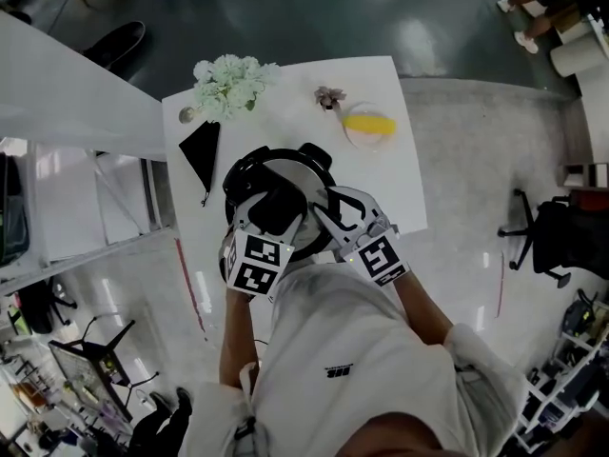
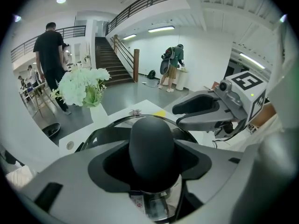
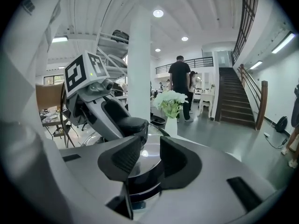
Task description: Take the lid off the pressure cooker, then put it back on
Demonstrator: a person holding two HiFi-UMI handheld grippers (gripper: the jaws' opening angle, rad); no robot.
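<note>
Currently: pressure cooker (image 1: 232, 181) sits at the near edge of the white surface (image 1: 385, 184), lid (image 1: 309, 172) on. Left gripper (image 2: 152, 160) fingers closed on the lid's black knob (image 2: 152, 136). Right gripper (image 3: 150, 160) fingers apart, gripping nothing, over the lid's near-right side.

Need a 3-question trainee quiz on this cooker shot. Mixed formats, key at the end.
1. True or false: the right gripper has its jaws apart.
2. What sits between the left gripper jaws? A the lid's black knob; B a cup; C a black pouch.
3. Fill in: the white flowers stand in a ___.
Key: 1 true; 2 A; 3 vase.
</note>
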